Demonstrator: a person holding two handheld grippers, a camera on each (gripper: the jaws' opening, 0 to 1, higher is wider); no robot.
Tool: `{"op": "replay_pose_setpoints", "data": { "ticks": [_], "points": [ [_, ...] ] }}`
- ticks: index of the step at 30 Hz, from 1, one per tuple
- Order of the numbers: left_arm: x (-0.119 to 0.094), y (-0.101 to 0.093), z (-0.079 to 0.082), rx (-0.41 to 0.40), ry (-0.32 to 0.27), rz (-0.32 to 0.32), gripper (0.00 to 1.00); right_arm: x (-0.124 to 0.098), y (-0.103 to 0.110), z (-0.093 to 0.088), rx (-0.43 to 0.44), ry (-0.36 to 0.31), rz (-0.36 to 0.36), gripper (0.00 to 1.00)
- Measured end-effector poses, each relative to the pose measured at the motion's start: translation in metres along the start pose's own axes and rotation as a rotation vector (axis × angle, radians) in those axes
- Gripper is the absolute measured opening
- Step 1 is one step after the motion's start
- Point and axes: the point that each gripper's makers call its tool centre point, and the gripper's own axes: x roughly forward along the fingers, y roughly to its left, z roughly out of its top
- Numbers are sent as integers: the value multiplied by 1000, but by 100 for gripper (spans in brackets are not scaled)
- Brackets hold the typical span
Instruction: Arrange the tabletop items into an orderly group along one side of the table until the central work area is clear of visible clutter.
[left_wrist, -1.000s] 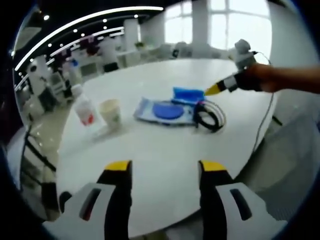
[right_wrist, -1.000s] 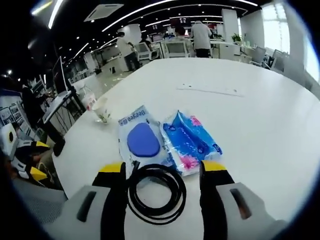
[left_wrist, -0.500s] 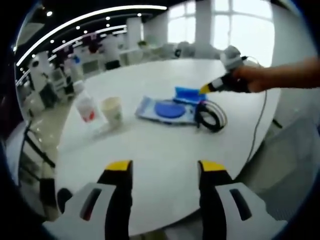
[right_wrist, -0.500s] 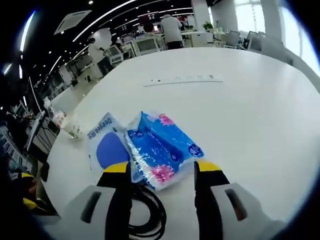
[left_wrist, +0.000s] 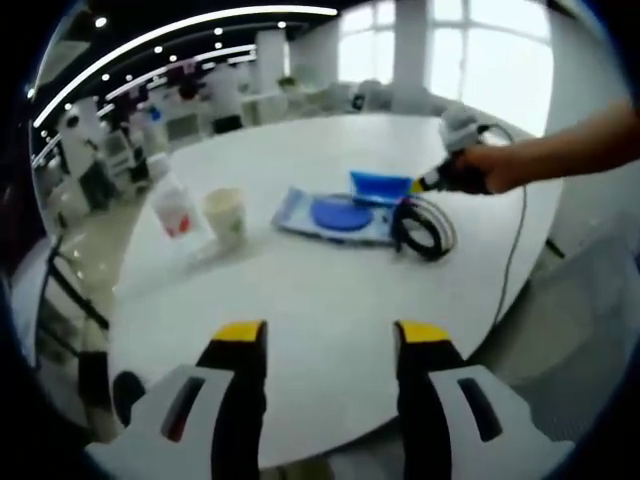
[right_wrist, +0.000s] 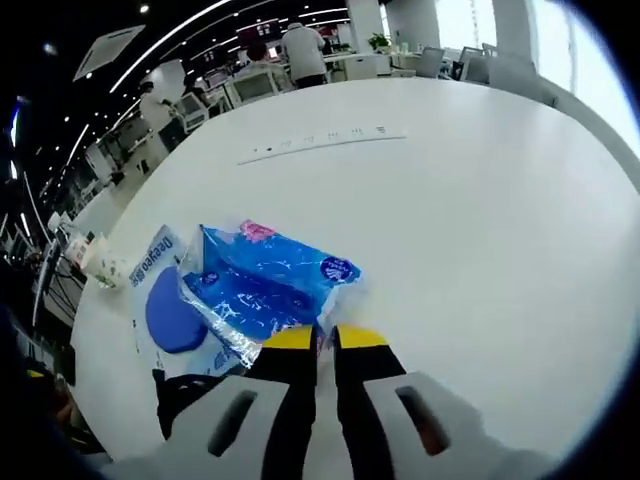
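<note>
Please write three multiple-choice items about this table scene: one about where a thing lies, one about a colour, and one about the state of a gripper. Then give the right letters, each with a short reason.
1. Where is the black cable coil?
A. Inside the paper cup
B. On the table, at the end of the flat pouch nearest the right gripper
C. On the floor

2. What colour is the round patch on the flat pouch?
A. Blue
B. Red
C. Green

3. How do the jaws of the right gripper stand?
A. Wide open
B. Nearly together at the edge of the blue pack
C. Around the paper cup

Answers:
1. B: in the left gripper view the coil lies on the table beside the pouch.
2. A: both views show a blue disc.
3. B: the yellow tips almost meet at the corner of the blue pack; the paper cup stands far off.
</note>
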Motion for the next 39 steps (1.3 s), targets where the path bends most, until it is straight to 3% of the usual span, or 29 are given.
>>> {"op": "replay_pose_setpoints", "data": {
  "ticks": [9, 17, 18, 20, 27, 28, 35, 37, 39],
  "points": [
    [1, -3, -1, 10, 6, -11, 47, -8, 7, 2, -9, -17, 24, 1],
    [1, -4, -3, 23, 13, -15, 46, -18, -3, 25, -21, -68, 22, 1],
    [1, -3, -2, 23, 12, -13, 46, -41, 7, 24, -22, -87, 20, 1],
    [1, -4, -2, 18, 10, -16, 45, -63, 11, 30, -20, -115, 15, 1],
    [2, -4, -2, 15, 9, -20, 45, -99, -7, 52, -29, -156, -20, 1],
    [2, -4, -2, 15, 9, -19, 45, -86, -22, 61, -24, -156, -20, 1],
    [1, -4, -2, 15, 9, -18, 45, -63, -74, 93, -50, -174, -34, 1],
    [2, -5, -3, 17, 10, -20, 45, -62, -78, 94, -59, -174, -34, 1],
    [2, -5, -3, 20, 12, -19, 45, -62, -79, 80, -69, -169, -33, 1]
  ]
}}
